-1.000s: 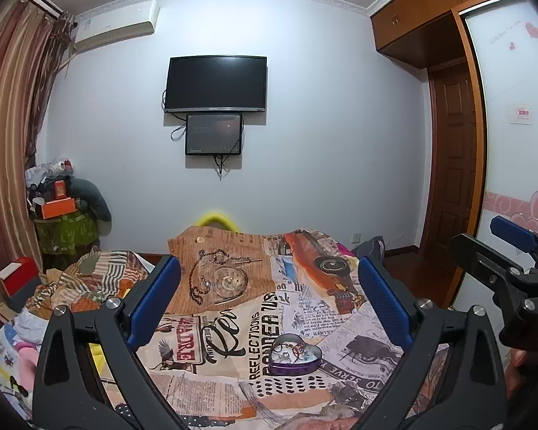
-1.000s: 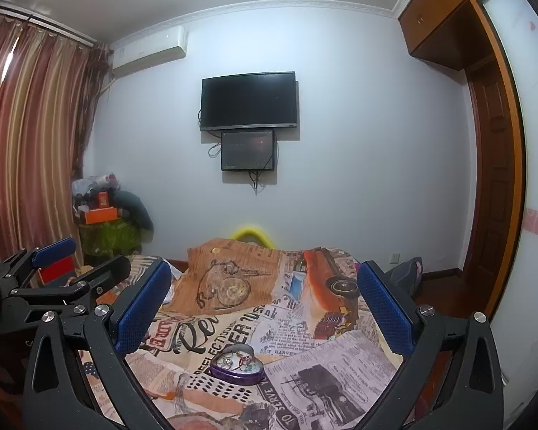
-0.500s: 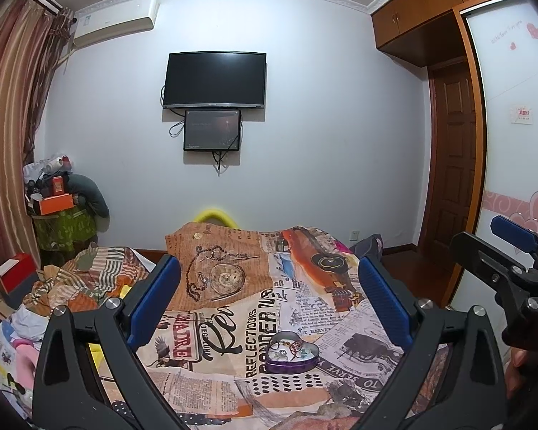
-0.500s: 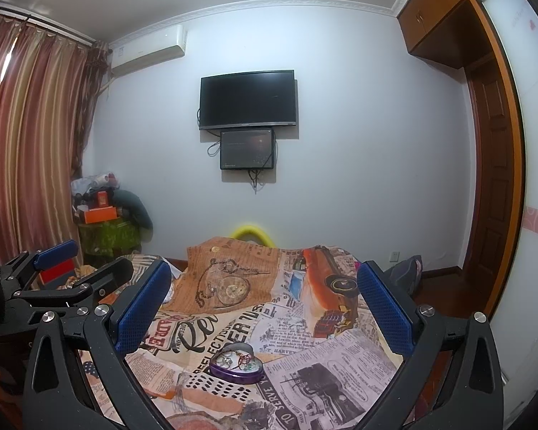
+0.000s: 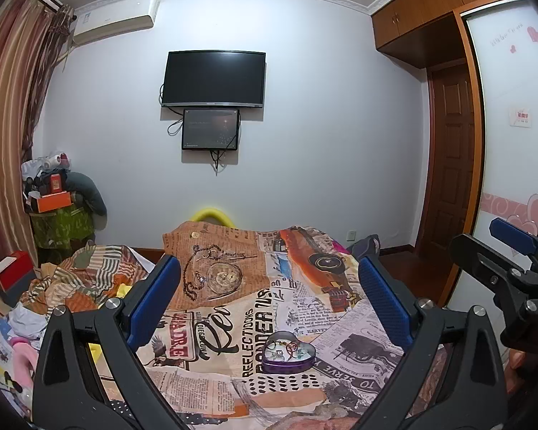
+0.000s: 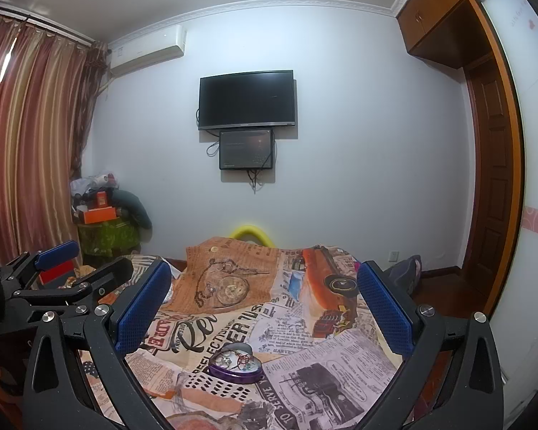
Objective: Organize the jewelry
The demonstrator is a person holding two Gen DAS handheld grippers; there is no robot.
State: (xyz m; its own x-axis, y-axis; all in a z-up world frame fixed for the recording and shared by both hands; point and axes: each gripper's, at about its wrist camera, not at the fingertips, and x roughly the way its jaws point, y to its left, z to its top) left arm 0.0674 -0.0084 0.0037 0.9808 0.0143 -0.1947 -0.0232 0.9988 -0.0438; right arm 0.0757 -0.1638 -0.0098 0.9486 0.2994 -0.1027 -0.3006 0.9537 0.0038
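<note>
A purple heart-shaped tin lies open on the printed bedspread, with small rings and jewelry pieces inside it. My left gripper is open, held above the bed with the tin low between its blue-padded fingers. Nothing sits between the fingers of my right gripper, which is also open and above the bed. At the right edge of the left wrist view the right gripper appears, and the left gripper shows at the left of the right wrist view.
A crumpled striped blanket and loose clothes lie on the bed's left side. A wall TV hangs ahead with a smaller screen below. A cluttered stand sits in the left corner, a wooden door at the right.
Both views have tilted slightly, so the room and tin sit a little differently in frame. Both grippers stay open and the tin has not been touched.
</note>
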